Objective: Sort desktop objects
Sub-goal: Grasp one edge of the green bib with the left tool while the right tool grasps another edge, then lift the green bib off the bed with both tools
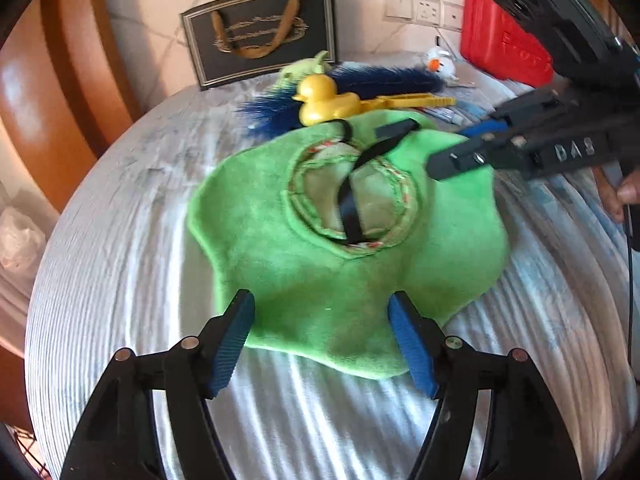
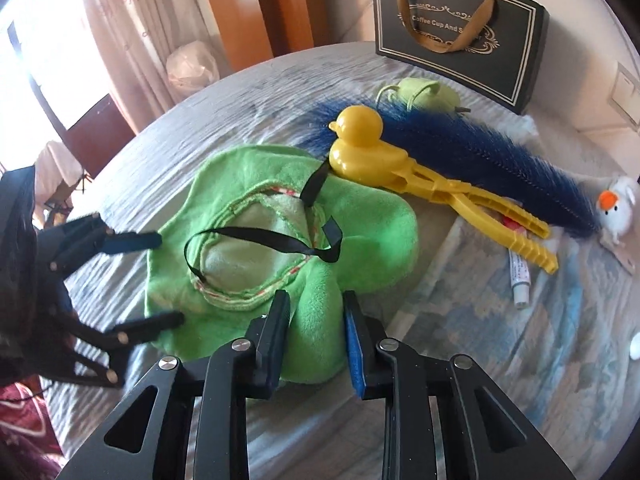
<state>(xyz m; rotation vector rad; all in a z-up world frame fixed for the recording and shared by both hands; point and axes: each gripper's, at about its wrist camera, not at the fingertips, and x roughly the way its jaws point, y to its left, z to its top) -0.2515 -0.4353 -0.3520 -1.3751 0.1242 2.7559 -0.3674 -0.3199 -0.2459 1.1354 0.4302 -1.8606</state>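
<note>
- Left wrist view: the left gripper has its jaws well apart over the near edge of the floppy green fleece hat; the blue pads flank the brim without pressing it, so nothing is held.
- Right wrist view: the right gripper has its jaws narrowed on a bunched-up fold of the hat's brim; fleece fills the gap and both pads look to be pressing it.
- The green hat lies crown-opening up in the middle of the grey-white ribbed cloth covering the surface; its paler lining shows inside.
- A thin black ribbon strap loops loosely across the hat's opening.
- The yellow plastic duck-shaped snowball tongs lie just behind the hat, the duck head touching the hat's far edge, the handles pointing away to the right in the right wrist view.
- The long fluffy dark-blue feather wand lies behind the tongs, running along them.
- A small white plush bird with an orange beak sits at the wand's far end.
- A small pale-green fabric pouch lies behind the wand, near the black paper gift bag with tan handles standing at the back.
- A white tube lies by the tong handles.
- A red plastic case leans against the wall, beside the white wall sockets.
- The right gripper's black body reaches in from the right of the left wrist view, a bit of a hand behind it.
</note>
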